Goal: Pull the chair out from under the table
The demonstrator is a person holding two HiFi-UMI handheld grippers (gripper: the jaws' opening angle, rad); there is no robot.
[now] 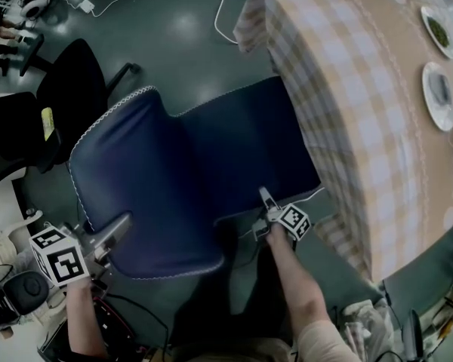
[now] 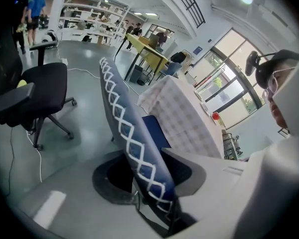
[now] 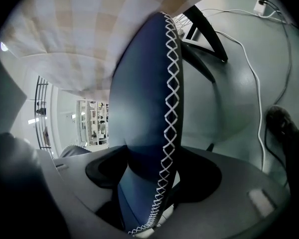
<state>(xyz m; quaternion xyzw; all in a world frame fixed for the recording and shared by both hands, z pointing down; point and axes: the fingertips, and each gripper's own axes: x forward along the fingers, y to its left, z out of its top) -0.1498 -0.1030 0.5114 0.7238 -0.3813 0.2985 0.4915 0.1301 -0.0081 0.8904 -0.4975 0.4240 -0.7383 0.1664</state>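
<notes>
Navy-blue and white-stitched, the chair (image 1: 174,179) stands with its seat's right end against the hanging checked cloth of the table (image 1: 347,111). We have the left gripper (image 1: 119,228) clamped on the backrest's edge and the right gripper (image 1: 265,197) clamped on the seat's near edge. The pull looks under way, and next we need an even draw leftward, away from the table.
</notes>
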